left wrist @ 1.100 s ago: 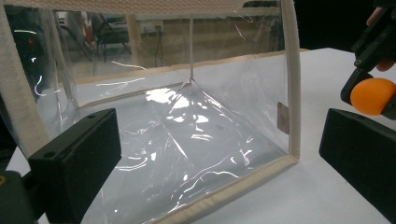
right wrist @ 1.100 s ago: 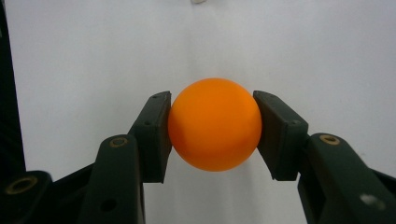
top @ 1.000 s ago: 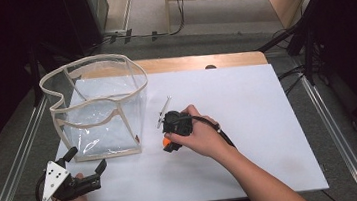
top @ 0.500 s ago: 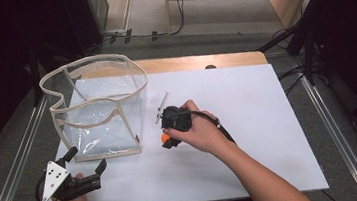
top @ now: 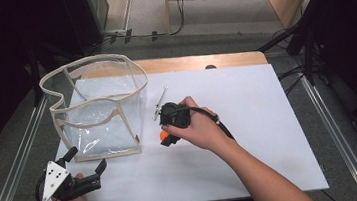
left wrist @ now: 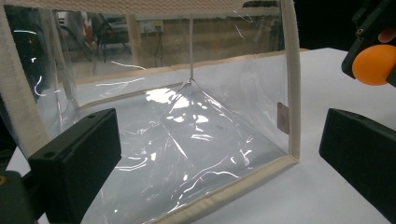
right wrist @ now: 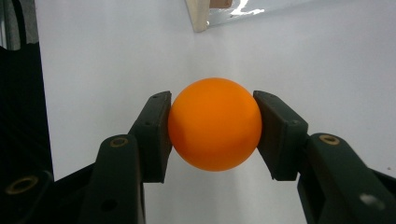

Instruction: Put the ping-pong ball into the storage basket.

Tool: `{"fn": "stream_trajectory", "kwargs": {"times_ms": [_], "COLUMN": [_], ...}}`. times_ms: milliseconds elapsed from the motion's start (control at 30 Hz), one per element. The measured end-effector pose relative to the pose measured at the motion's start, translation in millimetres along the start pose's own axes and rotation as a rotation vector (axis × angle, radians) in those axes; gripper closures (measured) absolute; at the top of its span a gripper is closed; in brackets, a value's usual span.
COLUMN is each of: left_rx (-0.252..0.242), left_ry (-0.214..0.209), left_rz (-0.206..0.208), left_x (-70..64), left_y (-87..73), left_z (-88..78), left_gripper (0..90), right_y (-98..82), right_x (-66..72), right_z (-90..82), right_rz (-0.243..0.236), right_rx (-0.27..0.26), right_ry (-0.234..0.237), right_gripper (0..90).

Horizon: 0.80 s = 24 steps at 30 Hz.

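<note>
A: From the high view?
B: The right gripper [top: 166, 136] sits just right of the clear plastic bag with cream fabric trim [top: 98, 109] on the white table [top: 249, 123]; the left gripper [top: 87, 166] lies near its front, jaws spread.
A: Left gripper view?
B: Bag close ahead between parted jaws.
A: Right gripper view?
B: Jaws clamp a round orange ball [right wrist: 215, 123] near the bag's corner.

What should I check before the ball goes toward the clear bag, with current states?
1. Right claw clamped on the orange ball, both jaws touching it: ok.
2. Ball centred between the jaws: ok.
3. Clear bag upright with its top open: ok.
4. Left claw open, apart from the bag: ok.
5. Thin stick on the table beside the bag, clear of the ball: ok.
6. Ball lifted off the table: cannot tell.
</note>
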State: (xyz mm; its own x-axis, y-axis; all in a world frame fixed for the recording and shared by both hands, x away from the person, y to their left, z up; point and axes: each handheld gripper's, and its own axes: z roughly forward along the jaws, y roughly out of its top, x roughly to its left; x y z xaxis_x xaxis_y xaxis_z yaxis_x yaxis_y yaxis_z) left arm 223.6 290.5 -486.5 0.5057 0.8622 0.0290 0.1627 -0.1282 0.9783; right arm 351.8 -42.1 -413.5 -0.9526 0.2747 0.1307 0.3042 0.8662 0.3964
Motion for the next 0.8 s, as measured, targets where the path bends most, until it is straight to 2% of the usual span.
{"fn": "stream_trajectory", "kwargs": {"times_ms": [67,100,400,800], "left_rx": [0.0,0.0,0.0,-0.002], "left_ry": [0.0,0.0,-0.002,-0.001], "left_rz": [0.0,-0.001,-0.001,-0.002], "left_x": [0.0,0.0,0.1,0.1], "left_y": [0.0,0.0,0.0,0.0], "left_z": [-0.1,-0.1,-0.1,0.1], "left_gripper": [0.0,0.0,0.0,0.0], "right_y": [0.8,1.3,7.0,13.2], "right_x": [-1.2,-0.8,-2.1,-1.8], "right_z": [-1.4,-2.4,-9.3,-16.5], "right_rz": [-0.015,-0.005,-0.024,-0.019], "right_rx": [-0.001,0.003,-0.002,0.016], "right_ry": [-0.005,-0.004,0.0,0.007], "right_gripper": [47.8,47.8,47.8,47.8]}}
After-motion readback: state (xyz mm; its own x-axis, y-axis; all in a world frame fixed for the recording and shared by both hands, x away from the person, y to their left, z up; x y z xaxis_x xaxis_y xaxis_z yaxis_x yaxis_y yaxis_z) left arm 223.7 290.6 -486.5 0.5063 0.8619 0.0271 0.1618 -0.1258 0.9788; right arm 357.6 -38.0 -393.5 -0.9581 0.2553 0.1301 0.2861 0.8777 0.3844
